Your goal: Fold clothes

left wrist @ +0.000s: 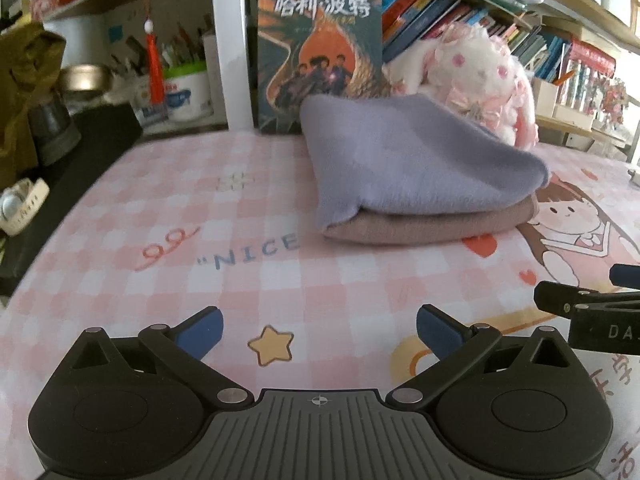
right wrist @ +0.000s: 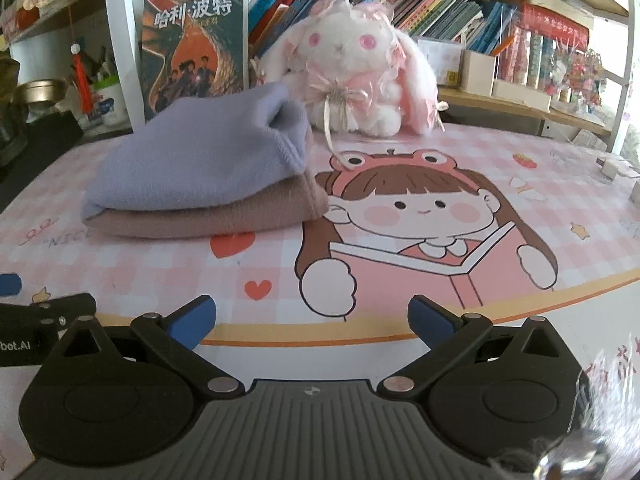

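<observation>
A folded lilac cloth (left wrist: 408,160) (right wrist: 200,160) lies on top of a folded dusty-pink cloth (left wrist: 432,226) (right wrist: 224,216) on the pink checked table mat (left wrist: 160,220) (right wrist: 400,152). My left gripper (left wrist: 319,332) is open, low over the mat in front of the stack, with nothing between its blue pads. My right gripper (right wrist: 311,322) is open too, to the right of the stack and back from it, over the cartoon girl print. Each gripper shows at the edge of the other's view.
A white plush rabbit (right wrist: 352,68) (left wrist: 480,76) sits just behind the stack. A book (left wrist: 320,48) (right wrist: 196,40) leans on a white post. Shelves of books (right wrist: 420,4) run along the back. Cups and a metal bowl (left wrist: 84,78) stand at the left.
</observation>
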